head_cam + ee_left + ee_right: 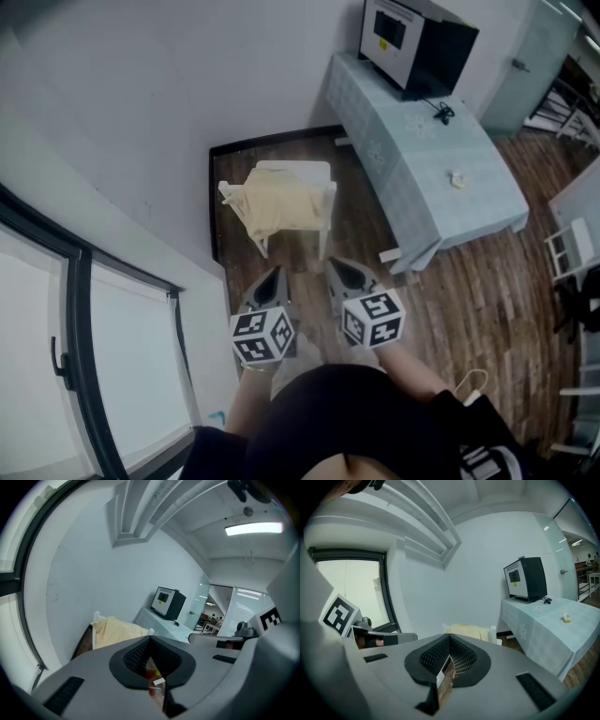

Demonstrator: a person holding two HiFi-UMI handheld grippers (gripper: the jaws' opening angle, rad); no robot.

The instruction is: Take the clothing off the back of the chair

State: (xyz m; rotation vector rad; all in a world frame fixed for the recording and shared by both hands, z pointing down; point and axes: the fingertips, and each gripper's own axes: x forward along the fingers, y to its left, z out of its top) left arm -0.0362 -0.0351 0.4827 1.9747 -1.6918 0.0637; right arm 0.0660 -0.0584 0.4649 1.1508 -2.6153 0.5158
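A pale yellow garment hangs over the back of a white chair that stands against the wall. The same garment shows ahead in the left gripper view and, small, the garment shows over the chair in the right gripper view. My left gripper and right gripper are side by side, a short way short of the chair, both pointing at it. Both are shut with nothing between the jaws.
A long table with a light blue cloth stands right of the chair, with a black and grey box appliance on its far end. A dark-framed window runs along the left wall. The floor is dark wood.
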